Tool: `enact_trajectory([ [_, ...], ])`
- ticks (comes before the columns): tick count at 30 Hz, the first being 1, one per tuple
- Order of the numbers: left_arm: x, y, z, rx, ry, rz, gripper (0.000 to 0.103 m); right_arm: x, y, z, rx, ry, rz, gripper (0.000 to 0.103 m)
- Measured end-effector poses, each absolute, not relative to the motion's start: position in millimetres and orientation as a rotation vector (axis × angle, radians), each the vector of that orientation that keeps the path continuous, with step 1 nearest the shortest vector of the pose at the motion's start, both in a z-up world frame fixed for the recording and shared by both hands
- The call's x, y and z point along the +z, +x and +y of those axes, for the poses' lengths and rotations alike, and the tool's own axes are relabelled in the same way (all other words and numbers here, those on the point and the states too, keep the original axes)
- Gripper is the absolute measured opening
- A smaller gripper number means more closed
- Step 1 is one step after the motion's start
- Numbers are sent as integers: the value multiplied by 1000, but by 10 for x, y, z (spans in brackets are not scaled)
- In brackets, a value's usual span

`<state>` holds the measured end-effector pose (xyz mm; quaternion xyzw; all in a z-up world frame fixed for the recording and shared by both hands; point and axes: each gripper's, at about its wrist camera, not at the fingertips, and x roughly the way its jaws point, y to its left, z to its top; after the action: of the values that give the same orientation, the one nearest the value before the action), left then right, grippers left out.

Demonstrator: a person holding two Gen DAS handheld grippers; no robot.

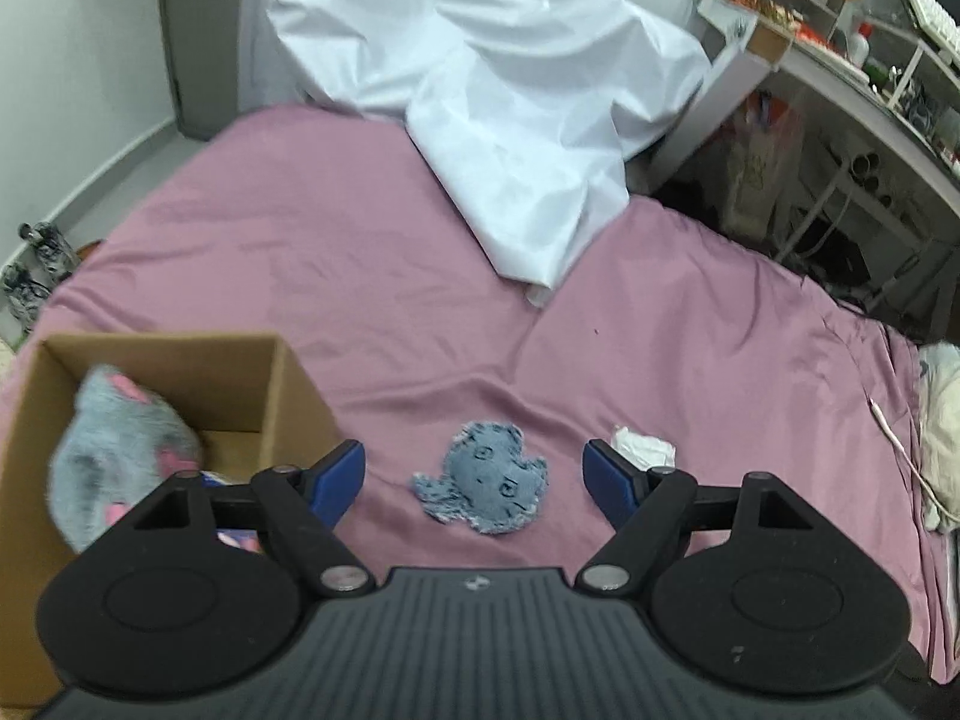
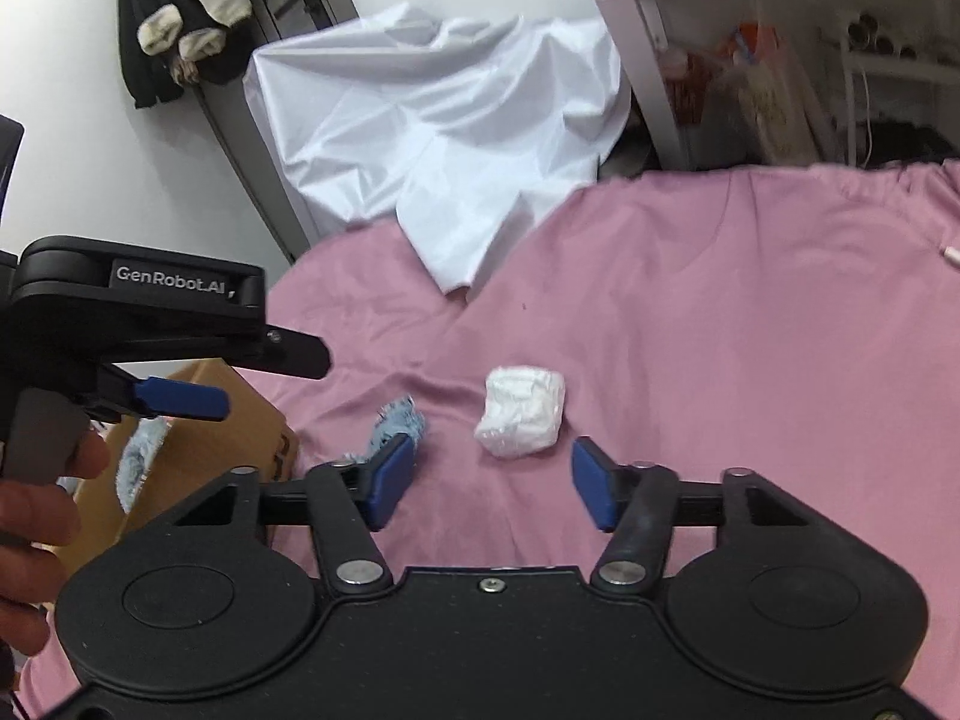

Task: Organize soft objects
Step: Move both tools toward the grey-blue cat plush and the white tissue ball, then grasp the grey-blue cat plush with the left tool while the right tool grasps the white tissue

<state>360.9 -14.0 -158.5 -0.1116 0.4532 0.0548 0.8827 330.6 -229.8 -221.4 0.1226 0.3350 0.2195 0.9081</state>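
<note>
Left wrist view is showing the left gripper (image 1: pixel 474 483) hanging with jaws apart over the blue plush toy (image 1: pixel 483 486) on the pink bedsheet (image 1: pixel 690 348), beside the cardboard box (image 1: pixel 282 384) holding a grey toy (image 1: pixel 120 450). The right gripper (image 2: pixel 492 483), also spread, is facing the white bundle (image 2: pixel 521 411). Next, probably lowering and closing.

Left hand-held gripper (image 1: pixel 474 483): matte black ribbed housing, two round side discs, silver pivot screws, blue finger pads (image 1: pixel 339 477). Right hand-held gripper (image 2: pixel 493 483): same build, central screw. White "GenRobot.AI" lettering on the left unit; bare-skinned hand (image 2: pixel 36 516).
</note>
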Motion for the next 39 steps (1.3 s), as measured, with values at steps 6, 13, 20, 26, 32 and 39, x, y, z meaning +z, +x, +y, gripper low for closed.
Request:
enact_trajectory([
  [6,-1783,3681,-224,151,-175,918,78,-2351,3412,-2277,463,257,746,51],
  [13,-1895,3899,-373,222,-101,936,83,-2449,3541,-2305,448,281,777,51],
  [20,-1883,3992,-492,281,-72,974,83,-2470,3608,-2340,435,304,772,51],
  [26,-2025,4046,-592,243,-83,1055,82,-2457,3641,-2345,423,326,775,45],
  [32,-2185,4034,-525,252,-130,1081,79,-2481,3720,-2328,404,358,797,36],
  [39,-2325,4072,-400,193,-122,1086,75,-2536,3736,-2272,414,380,807,34],
])
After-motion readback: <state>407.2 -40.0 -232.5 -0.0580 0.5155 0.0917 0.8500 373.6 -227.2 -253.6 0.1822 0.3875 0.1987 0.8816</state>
